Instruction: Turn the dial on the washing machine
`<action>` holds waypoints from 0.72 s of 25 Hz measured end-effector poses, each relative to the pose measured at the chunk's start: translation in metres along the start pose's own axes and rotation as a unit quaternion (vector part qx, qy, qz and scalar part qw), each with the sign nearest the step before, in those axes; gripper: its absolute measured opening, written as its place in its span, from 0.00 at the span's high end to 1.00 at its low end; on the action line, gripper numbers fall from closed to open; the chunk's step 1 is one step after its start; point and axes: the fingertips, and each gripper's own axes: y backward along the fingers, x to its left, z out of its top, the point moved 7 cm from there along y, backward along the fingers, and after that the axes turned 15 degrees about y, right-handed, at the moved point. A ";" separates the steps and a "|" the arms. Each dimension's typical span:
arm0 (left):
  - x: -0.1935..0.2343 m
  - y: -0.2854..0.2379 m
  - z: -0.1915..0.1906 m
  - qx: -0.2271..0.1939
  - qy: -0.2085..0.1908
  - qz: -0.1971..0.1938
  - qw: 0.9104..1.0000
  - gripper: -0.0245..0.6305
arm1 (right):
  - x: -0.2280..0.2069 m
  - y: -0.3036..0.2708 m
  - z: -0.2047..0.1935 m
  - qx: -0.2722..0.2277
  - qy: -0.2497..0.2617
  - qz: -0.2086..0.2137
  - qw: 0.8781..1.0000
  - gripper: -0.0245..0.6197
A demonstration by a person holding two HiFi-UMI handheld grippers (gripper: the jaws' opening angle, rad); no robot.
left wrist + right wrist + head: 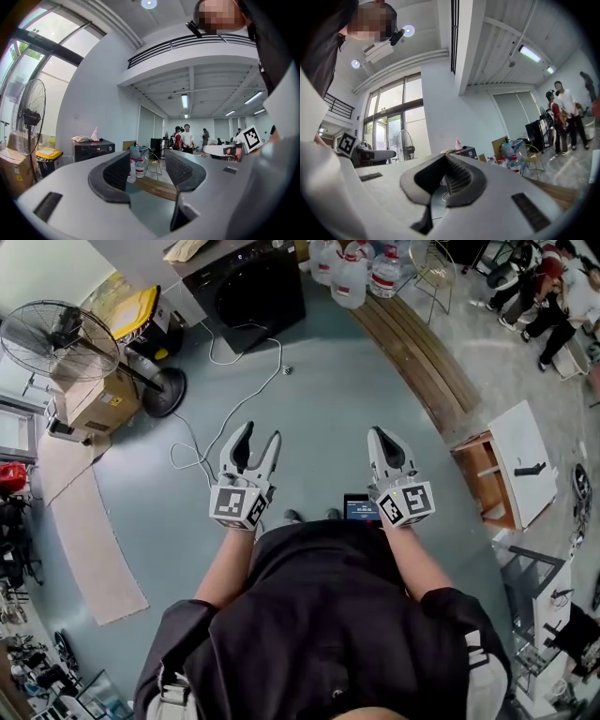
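Two hand-held grippers, one washing machine; items as follows.

1. Left gripper (261,434): lower middle of the head view, left of centre, held out level over the grey-green floor (328,399). Jaws stand well apart; its own view (147,171) shows only floor and distant room in the gap, no object held.

2. Right gripper (380,434): lower middle, right of centre, level with the left one and well apart from it. Jaws closed pad to pad in its own view (445,180), with nothing caught between them.

3. Washing machine (253,287): black, at the top of the head view left of centre, well apart from both grippers. Also seen at left in the left gripper view (93,150), with something pale lying on top. Dial: possibly a small round spot on the front panel, too small to confirm.

4. Surroundings (not handled): pedestal fan (56,334) upper left; yellow-lidded bin (131,310) beside the machine; cardboard box (98,399) under the fan; white cable (225,399) trailing across the floor from the machine; water bottles (356,273) at top centre; wooden planks (422,343) running down the upper right; small lit screen (361,510) at the person's waist, between the grippers.
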 end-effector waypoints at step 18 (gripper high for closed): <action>0.018 -0.054 -0.020 0.039 0.023 -0.010 0.999 0.66 | -0.041 -0.017 -0.023 0.027 -0.003 -0.015 1.000 0.96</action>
